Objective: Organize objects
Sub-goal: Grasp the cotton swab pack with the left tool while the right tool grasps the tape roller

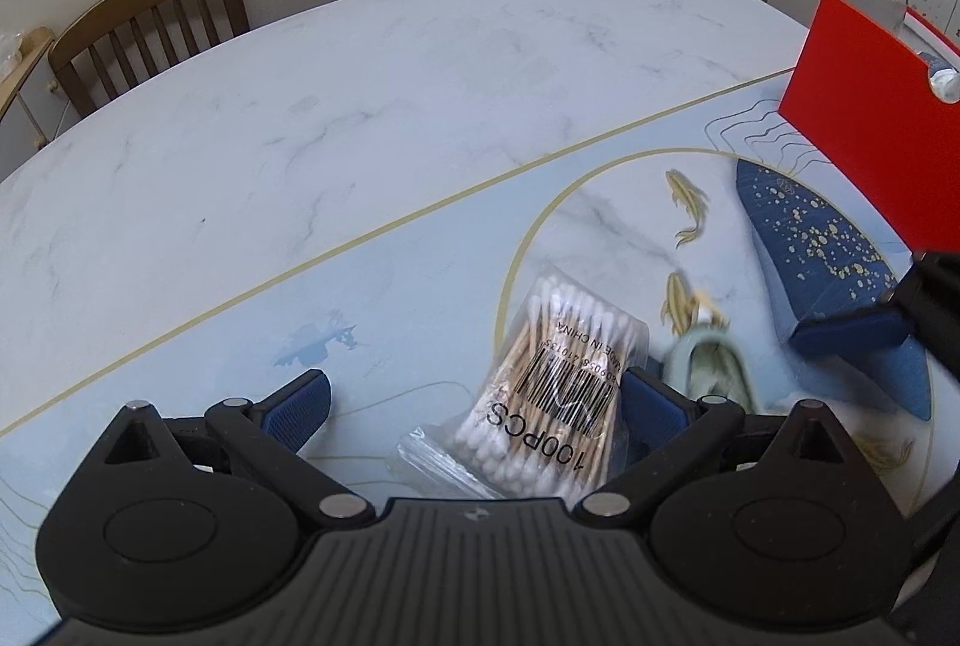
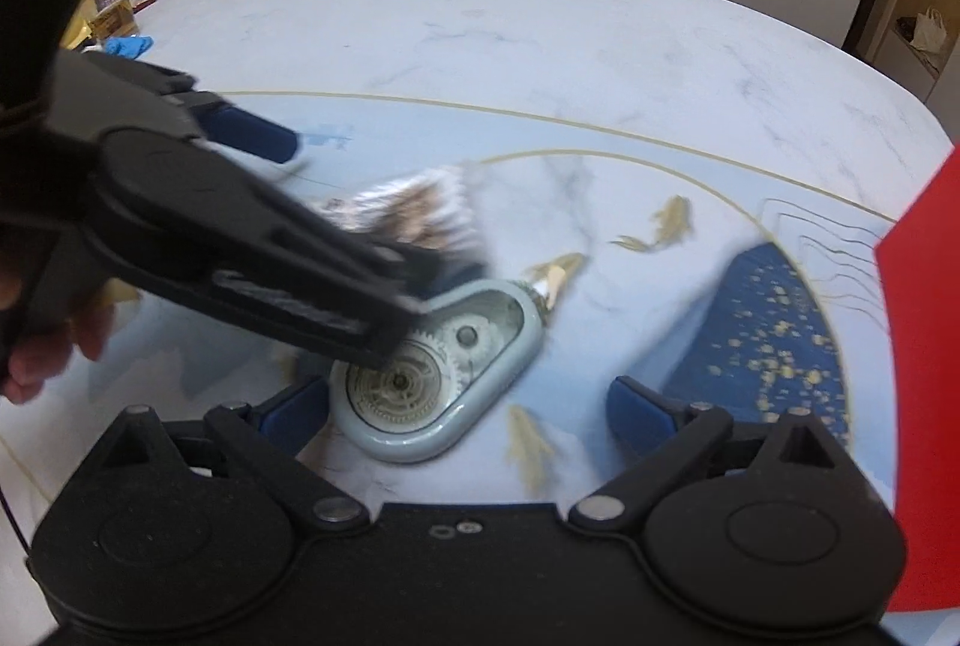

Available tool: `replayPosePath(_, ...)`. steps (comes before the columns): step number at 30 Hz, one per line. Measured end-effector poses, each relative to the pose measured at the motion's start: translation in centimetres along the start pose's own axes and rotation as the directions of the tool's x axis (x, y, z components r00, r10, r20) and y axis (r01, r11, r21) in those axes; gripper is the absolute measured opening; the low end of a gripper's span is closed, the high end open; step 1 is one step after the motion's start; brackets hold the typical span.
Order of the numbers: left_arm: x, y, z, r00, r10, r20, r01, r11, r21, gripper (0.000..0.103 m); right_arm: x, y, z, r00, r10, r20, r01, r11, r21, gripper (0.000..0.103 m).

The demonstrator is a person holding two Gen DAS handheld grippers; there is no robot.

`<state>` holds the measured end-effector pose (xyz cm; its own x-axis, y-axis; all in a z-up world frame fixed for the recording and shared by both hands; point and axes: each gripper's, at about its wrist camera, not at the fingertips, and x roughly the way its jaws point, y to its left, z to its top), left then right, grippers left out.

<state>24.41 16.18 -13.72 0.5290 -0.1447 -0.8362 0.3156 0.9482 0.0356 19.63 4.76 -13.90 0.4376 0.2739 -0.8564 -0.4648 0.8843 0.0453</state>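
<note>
Cotton swab bag (image 1: pixel 555 400) lay between my left gripper's (image 1: pixel 474 400) spread fingers. Only the right wrist view showed the correction tape dispenser (image 2: pixel 438 376) between my right gripper's (image 2: pixel 471 412) parted fingers.

Between your left gripper's (image 1: pixel 474 406) spread fingers lies the cotton swab bag (image 1: pixel 555 394), a clear zip pouch of wooden-stemmed swabs, flat, barcode side up, nearer the right finger. Between your right gripper's (image 2: pixel 471 409) spread fingers lies the correction tape dispenser (image 2: pixel 432 376), pale green, flat, its gears showing, tip pointing away.
</note>
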Motion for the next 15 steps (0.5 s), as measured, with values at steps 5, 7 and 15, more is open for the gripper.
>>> replayPosePath(5, -0.1, 1.0, -0.5, 1.000, 0.001, -0.002, -0.001, 0.999, -0.034, 0.103, -0.5, -2.6, -0.3, 1.000, -0.021, -0.003, 0.021, 1.000, -0.010, 0.099)
replayPosePath(7, -0.1, 1.1, -0.6, 1.000, 0.001, -0.002, -0.001, 0.999, -0.040, 0.103, -0.7, -3.6, -0.2, 0.999, -0.042, -0.004, 0.042, 0.999, -0.006, 0.098)
replayPosePath(15, -0.4, 0.5, -1.5, 1.000, -0.002, 0.016, 0.002, 1.000, 0.011, 0.103, -0.2, -5.3, 0.9, 0.999, -0.049, 0.001, 0.049, 0.998, 0.047, 0.090)
